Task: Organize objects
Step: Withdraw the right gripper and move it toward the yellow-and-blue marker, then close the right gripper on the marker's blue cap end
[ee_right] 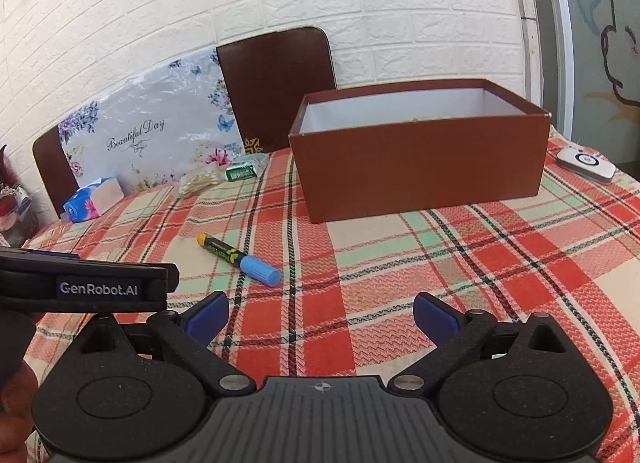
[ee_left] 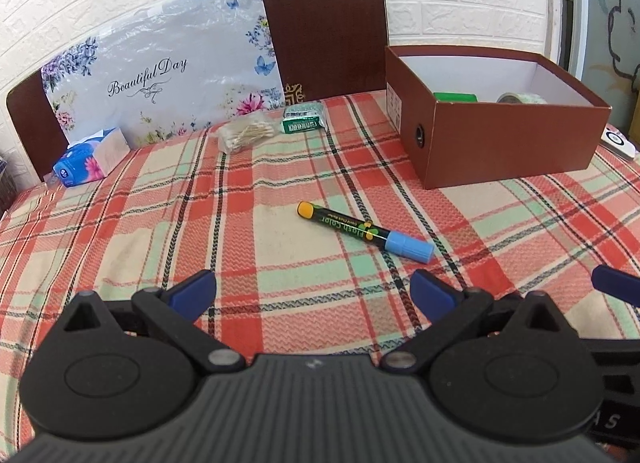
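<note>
A marker (ee_left: 364, 231) with a blue cap and orange end lies on the plaid tablecloth, just ahead of my left gripper (ee_left: 314, 289), which is open and empty. It also shows in the right wrist view (ee_right: 239, 259), ahead and left of my right gripper (ee_right: 320, 313), also open and empty. A brown open box (ee_left: 496, 135) stands at the back right and holds a green item (ee_left: 455, 97) and a tape roll (ee_left: 520, 98). The box fills the right wrist view's middle (ee_right: 420, 171). A bag of cotton swabs (ee_left: 245, 134), a green packet (ee_left: 302, 122) and a blue tissue pack (ee_left: 90, 159) lie at the back.
A floral "Beautiful Day" board (ee_left: 160, 79) and a dark chair back (ee_left: 328, 31) stand against the white brick wall. A small white device (ee_right: 586, 165) lies right of the box. The left gripper's body (ee_right: 88, 283) shows at the left of the right wrist view.
</note>
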{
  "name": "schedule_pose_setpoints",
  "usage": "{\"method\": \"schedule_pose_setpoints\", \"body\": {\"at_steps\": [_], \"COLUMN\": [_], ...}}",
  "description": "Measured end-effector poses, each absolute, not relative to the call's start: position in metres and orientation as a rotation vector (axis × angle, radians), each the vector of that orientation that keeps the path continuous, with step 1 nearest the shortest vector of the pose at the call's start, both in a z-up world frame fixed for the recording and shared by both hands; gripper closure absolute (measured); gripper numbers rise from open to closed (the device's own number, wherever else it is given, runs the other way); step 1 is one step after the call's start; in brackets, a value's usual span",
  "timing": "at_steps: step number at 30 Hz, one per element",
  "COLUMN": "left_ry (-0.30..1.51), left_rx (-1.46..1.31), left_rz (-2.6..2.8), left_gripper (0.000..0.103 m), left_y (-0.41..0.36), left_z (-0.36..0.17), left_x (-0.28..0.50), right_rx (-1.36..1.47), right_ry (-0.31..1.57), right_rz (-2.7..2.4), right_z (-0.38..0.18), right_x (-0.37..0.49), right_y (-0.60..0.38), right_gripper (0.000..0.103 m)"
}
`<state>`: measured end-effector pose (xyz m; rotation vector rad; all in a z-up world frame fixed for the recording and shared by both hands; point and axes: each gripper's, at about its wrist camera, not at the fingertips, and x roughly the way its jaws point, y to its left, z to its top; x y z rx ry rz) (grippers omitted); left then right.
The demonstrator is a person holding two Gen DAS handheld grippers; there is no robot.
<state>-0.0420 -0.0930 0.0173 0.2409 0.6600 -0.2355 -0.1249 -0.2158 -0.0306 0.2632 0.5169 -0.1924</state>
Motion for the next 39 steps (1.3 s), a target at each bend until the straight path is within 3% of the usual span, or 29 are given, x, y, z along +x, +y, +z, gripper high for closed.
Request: {"method": "schedule_pose_setpoints", "body": {"at_steps": [16,18,21,25,26,27,29,33,35,37,39], "left_ry": [0.838,0.941,0.897,0.91,0.909,0.911,0.935,1.004,1.024,1.058,1.078], "left_rx": [0.115,0.073,0.102,0.099,0.094,0.091,0.086,-0.163,-0.202,-0.216,-0.207], "left_rz": [-0.206,-0.191,-0.203,-0.206,-0.205,-0.205,-0.219,-0.362,-0.416,-0.44,-0.455], "left_gripper": [0.0,0.0,0.0,0.0,0.0,0.0,0.0,0.001,0.008,0.027,0.037], "left_y": [-0.057,-0.044,-0.038,-0.039,-0.039,-0.039,-0.039,-0.032,-0.043,-0.059,-0.075], "left_z": [-0.022,-0.041,-0.047,-0.046,-0.046,-0.045,-0.041,-0.025,-0.021,-0.024,-0.029], "left_x": [0.02,0.034,0.032,0.035,0.035,0.036,0.04,0.059,0.068,0.078,0.083], "right_rx": [0.174,0.112,-0.004,-0.054,-0.066,-0.071,-0.095,0.029,0.141,0.234,0.353], "right_ry": [0.596,0.591,0.607,0.642,0.637,0.631,0.626,0.637,0.646,0.643,0.621], "right_rz": [-0.117,-0.074,-0.039,0.03,0.042,0.068,0.105,0.132,0.157,0.186,0.23], "right_z": [-0.045,-0.045,-0.05,-0.058,-0.06,-0.059,-0.057,-0.055,-0.055,-0.057,-0.058], "right_x": [-0.093,-0.08,-0.051,-0.013,-0.008,-0.006,-0.009,-0.021,-0.026,-0.031,-0.036], "right_y": [-0.21,-0.204,-0.194,-0.185,-0.182,-0.18,-0.172,-0.182,-0.191,-0.197,-0.206], "right_gripper": [0.009,0.022,0.039,0.051,0.057,0.072,0.085,0.086,0.086,0.086,0.086]}}
